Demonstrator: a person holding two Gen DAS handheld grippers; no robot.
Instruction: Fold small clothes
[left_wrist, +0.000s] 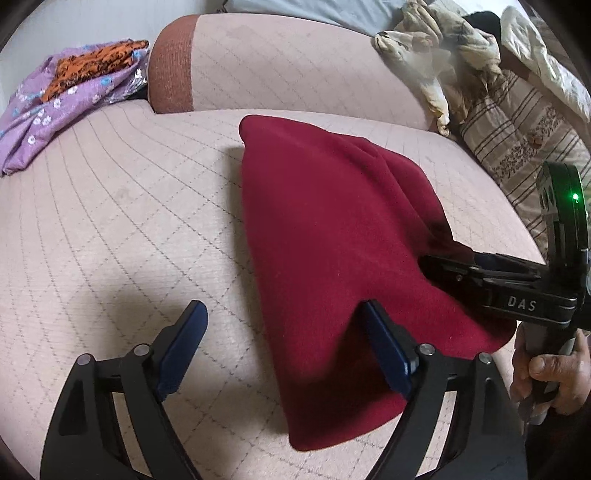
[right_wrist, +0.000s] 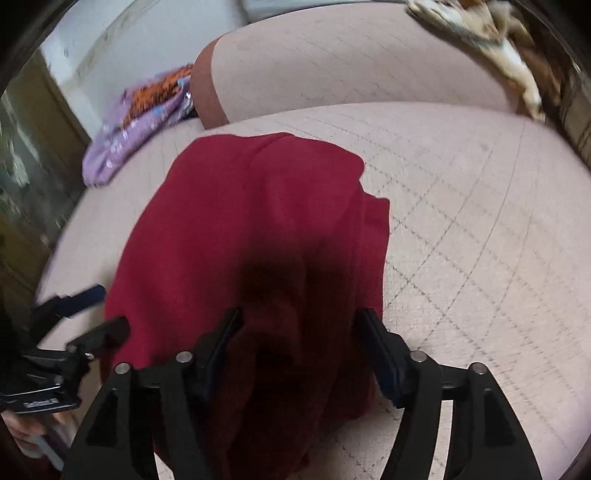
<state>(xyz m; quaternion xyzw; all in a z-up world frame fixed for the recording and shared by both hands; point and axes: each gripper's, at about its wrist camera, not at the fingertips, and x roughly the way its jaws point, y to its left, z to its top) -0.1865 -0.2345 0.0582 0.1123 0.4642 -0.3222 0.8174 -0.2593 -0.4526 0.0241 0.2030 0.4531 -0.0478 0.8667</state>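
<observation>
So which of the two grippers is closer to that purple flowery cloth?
The left gripper: the purple floral cloth lies far off on its left side. The right gripper sits farther right, astride the red garment.

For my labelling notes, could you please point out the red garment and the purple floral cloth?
red garment (left_wrist: 325, 221): left wrist view, middle of its top layer.
purple floral cloth (left_wrist: 55, 110): left wrist view, its flowered middle.

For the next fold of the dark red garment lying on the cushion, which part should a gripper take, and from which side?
Probably the near hem of the red garment, approached from the person's side. It drapes loosely toward both grippers, while the far end lies flat on the quilted cushion. The left gripper is open at that edge; the right gripper has cloth bunched between its open fingers.
</observation>
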